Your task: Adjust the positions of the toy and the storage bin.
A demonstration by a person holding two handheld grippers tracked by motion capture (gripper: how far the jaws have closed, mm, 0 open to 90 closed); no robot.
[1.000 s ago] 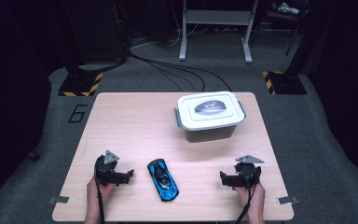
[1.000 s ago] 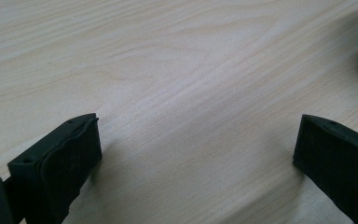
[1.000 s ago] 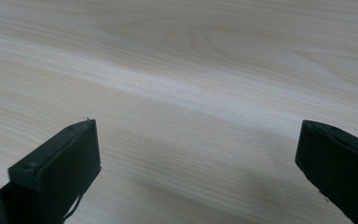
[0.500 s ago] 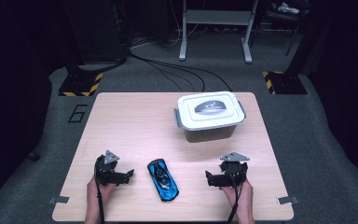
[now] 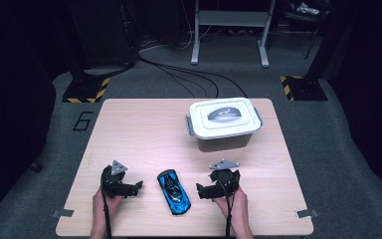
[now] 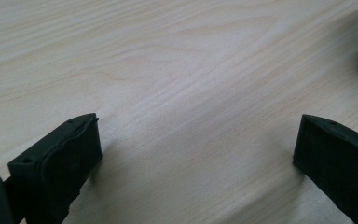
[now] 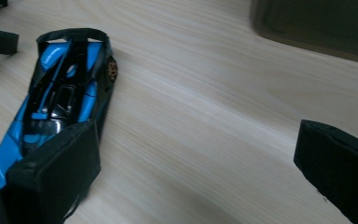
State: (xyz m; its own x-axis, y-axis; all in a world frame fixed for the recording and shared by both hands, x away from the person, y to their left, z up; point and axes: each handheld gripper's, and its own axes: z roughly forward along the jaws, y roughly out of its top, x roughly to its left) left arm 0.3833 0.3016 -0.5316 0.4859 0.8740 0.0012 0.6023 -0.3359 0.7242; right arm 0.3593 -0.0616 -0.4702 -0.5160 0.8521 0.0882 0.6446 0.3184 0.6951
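Toy car [image 5: 174, 191], blue and black, flat on wooden table [image 5: 144, 134] near front edge, between both grippers. Left gripper [image 5: 129, 188] just left of car, jaws apart, nothing between. Right gripper [image 5: 205, 190] just right of car, jaws wide, empty. Lidded white box [image 5: 224, 122] farther back, right.

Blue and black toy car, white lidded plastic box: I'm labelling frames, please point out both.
Blue and black toy car [image 5: 174, 191]: high view, on its roof.
White lidded plastic box [image 5: 224, 116]: high view, on its lid handle.
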